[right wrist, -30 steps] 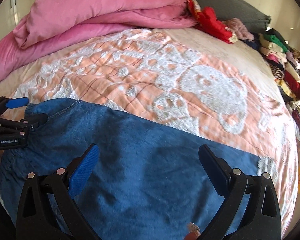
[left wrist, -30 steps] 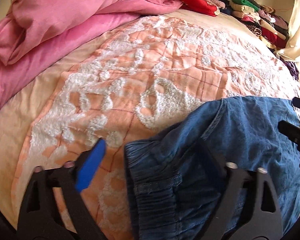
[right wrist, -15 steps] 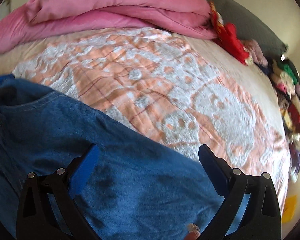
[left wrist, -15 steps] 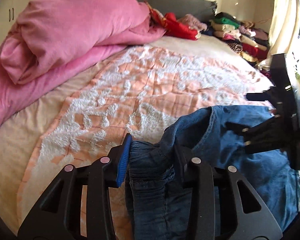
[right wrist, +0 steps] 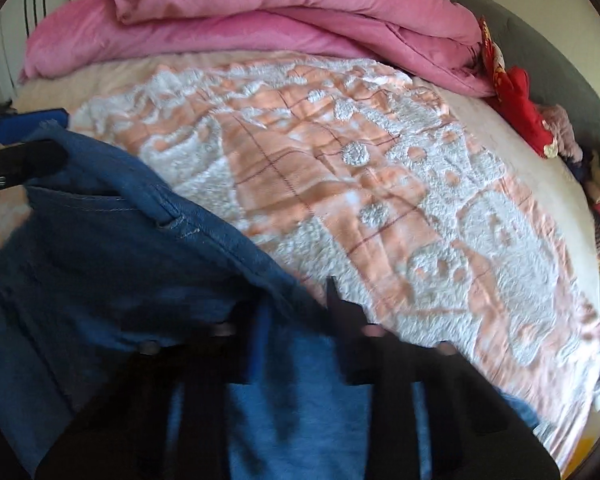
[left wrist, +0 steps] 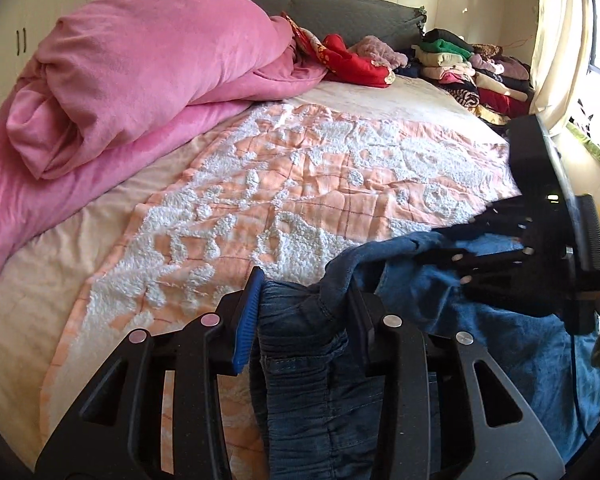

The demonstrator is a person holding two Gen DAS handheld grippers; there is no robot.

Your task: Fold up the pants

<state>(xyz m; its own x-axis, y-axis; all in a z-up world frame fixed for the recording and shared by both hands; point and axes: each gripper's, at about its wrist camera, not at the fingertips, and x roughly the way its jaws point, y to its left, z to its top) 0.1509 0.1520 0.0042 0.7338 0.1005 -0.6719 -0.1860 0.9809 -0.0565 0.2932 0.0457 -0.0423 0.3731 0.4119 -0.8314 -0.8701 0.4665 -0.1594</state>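
While pants (left wrist: 324, 360) lie bunched, pink duvet (left wrist: 148, 80) flanks.

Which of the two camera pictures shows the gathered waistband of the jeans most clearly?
The left wrist view: the elastic waistband sits sharp between that gripper's fingers. The right wrist view is blurred and shows only smooth denim and a seam.

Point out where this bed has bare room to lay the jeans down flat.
Free: the peach quilt between the pink duvet and the jeans, and the cream sheet beyond it. Crowded: the headboard side with red cloth, and the stacked clothes by the curtain.
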